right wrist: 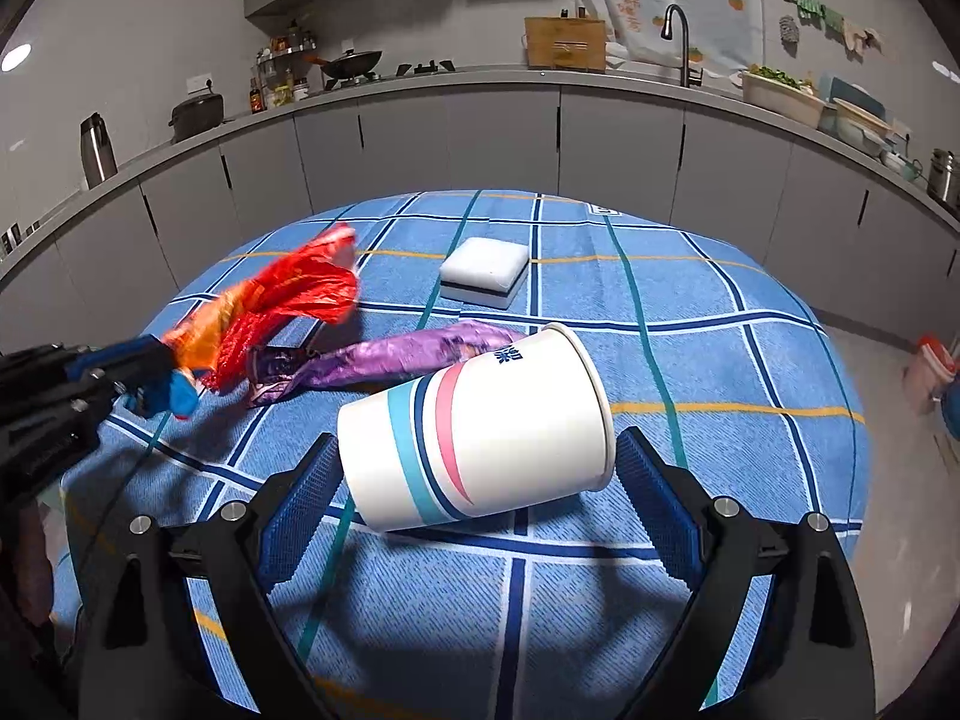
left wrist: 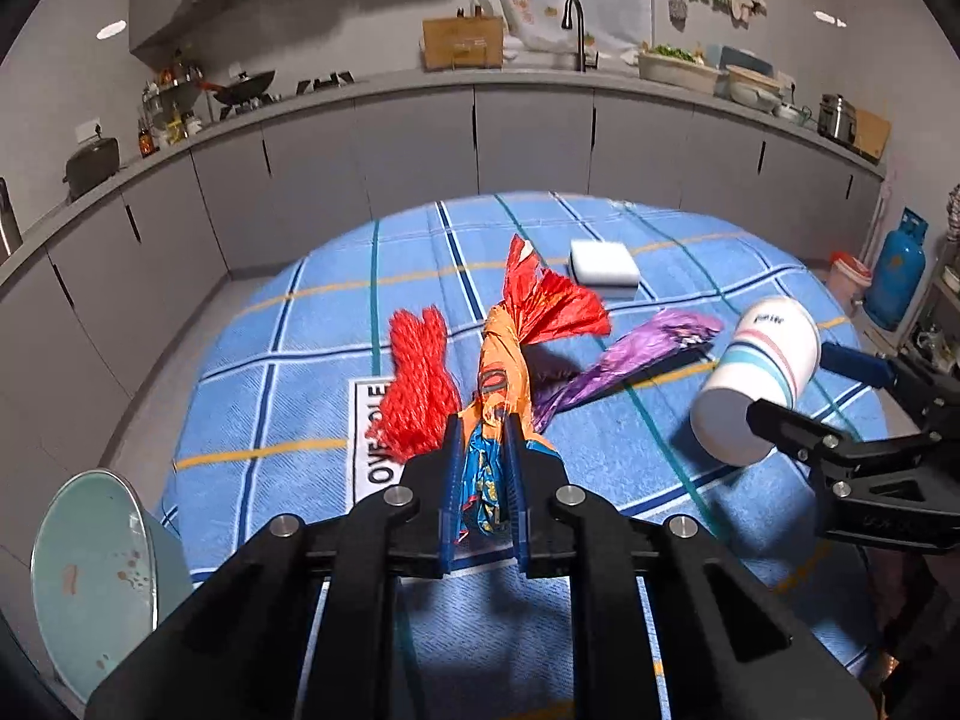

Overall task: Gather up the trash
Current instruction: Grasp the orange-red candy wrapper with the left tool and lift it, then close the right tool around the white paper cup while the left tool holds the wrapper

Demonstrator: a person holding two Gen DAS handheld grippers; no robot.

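My left gripper (left wrist: pixel 483 438) is shut on a crumpled orange, red and blue snack wrapper (left wrist: pixel 510 354) and holds it above the blue checked tablecloth (left wrist: pixel 288 372). The wrapper also shows in the right wrist view (right wrist: pixel 282 300). A red mesh bag (left wrist: pixel 417 384) hangs beside it. A purple wrapper (right wrist: pixel 396 357) lies on the cloth. A white paper cup (right wrist: pixel 480 441) with teal, blue and pink stripes lies on its side between the wide-open fingers of my right gripper (right wrist: pixel 477 480). The cup also shows in the left wrist view (left wrist: pixel 756 378).
A white sponge block (right wrist: pixel 485 272) lies further back on the table. A pale green bin (left wrist: pixel 90 582) stands at the table's lower left. Grey kitchen cabinets (left wrist: pixel 420 144) run behind. A blue gas cylinder (left wrist: pixel 897 267) stands at the right.
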